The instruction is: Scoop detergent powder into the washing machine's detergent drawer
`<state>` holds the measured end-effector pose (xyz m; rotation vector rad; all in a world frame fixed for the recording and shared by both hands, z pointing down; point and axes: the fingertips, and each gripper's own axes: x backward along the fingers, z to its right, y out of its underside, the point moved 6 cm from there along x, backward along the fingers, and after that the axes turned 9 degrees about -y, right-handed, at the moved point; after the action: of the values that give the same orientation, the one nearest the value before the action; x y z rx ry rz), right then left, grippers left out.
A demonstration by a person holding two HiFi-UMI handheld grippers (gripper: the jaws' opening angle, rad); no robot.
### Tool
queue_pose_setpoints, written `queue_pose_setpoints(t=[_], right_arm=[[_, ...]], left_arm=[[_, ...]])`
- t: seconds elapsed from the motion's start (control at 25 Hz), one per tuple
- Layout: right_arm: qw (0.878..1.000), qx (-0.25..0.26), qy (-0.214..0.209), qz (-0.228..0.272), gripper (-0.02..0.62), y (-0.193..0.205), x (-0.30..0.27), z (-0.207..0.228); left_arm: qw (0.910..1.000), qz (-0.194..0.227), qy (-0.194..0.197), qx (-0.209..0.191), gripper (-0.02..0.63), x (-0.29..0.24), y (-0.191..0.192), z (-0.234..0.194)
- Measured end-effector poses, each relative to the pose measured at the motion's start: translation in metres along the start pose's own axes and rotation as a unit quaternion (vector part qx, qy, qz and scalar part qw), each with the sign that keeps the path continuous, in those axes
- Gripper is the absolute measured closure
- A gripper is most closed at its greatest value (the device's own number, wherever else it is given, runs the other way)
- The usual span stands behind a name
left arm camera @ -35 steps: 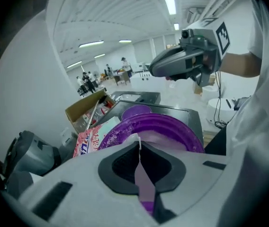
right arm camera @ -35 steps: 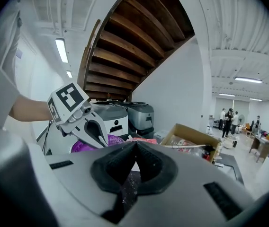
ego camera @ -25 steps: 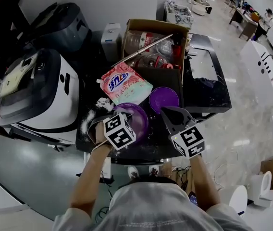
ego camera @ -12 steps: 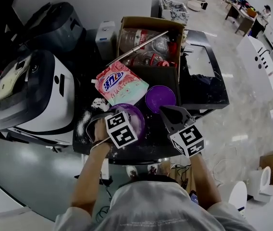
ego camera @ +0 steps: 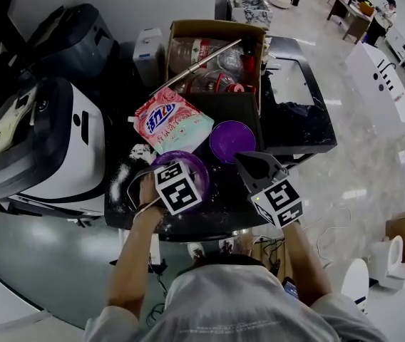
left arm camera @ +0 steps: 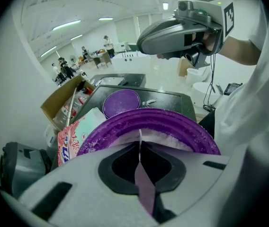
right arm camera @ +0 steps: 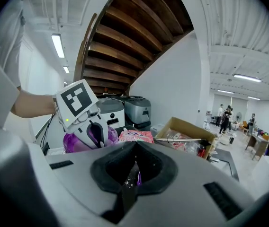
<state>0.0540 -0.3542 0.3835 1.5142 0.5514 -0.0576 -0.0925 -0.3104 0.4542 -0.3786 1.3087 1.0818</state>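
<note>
A round purple tub (ego camera: pixel 188 164) holding white powder (left arm camera: pixel 172 137) sits near the front edge of the black table (ego camera: pixel 220 212). My left gripper (ego camera: pixel 165 179) is shut on its near rim, and the thin purple wall (left arm camera: pixel 140 148) shows pinched between the jaws. The tub's purple lid (ego camera: pixel 232 140) lies flat just behind and to the right. A pink detergent bag (ego camera: pixel 170 123) lies behind the tub. My right gripper (ego camera: pixel 249 164) hovers to the right of the tub, close to the lid, jaws together with nothing clearly held. The white washing machine (ego camera: pixel 45 141) stands at the left; its drawer is not visible.
An open cardboard box (ego camera: pixel 217 55) of bottles with a metal rod stands behind the bag. Spilled powder (ego camera: pixel 127 173) dusts the table's left side. A dark appliance (ego camera: pixel 74 38) sits at the back left, a black surface (ego camera: pixel 295 105) to the right. People move far off.
The head view has drifted, sliding the scene up and left. Both grippers keep nearly the same places relative to the tub; the left stays shut on the rim.
</note>
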Motion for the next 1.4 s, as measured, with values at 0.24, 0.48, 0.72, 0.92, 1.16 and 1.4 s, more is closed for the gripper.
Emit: queue_pose_setpoints(t=[0.24, 0.48, 0.72, 0.92, 1.16, 1.4], right_arm=[[1.000, -0.003, 0.008, 0.000, 0.591, 0.004, 0.008, 0.002], [1.000, -0.003, 0.012, 0.000, 0.591, 0.005, 0.013, 0.002], [1.000, 0.001, 0.019, 0.007, 0.591, -0.001, 0.019, 0.002], [1.000, 0.007, 0.023, 0.018, 0.591, -0.006, 0.023, 0.002], [0.999, 0.012, 0.024, 0.037, 0.591, -0.015, 0.026, 0.002], [0.999, 0.018, 0.017, 0.049, 0.591, -0.021, 0.022, 0.001]], left_arm=[[0.9994, -0.003, 0.033, 0.009, 0.591, -0.003, 0.001, 0.004], [0.9974, -0.010, 0.069, 0.017, 0.591, -0.003, 0.000, 0.007], [0.9948, -0.018, 0.100, 0.007, 0.591, 0.001, -0.001, 0.013], [0.9907, -0.011, 0.136, 0.004, 0.591, 0.012, -0.005, 0.020], [0.9849, 0.013, 0.172, 0.017, 0.592, 0.030, -0.007, 0.027], [0.9813, 0.039, 0.181, 0.052, 0.592, 0.043, 0.000, 0.027]])
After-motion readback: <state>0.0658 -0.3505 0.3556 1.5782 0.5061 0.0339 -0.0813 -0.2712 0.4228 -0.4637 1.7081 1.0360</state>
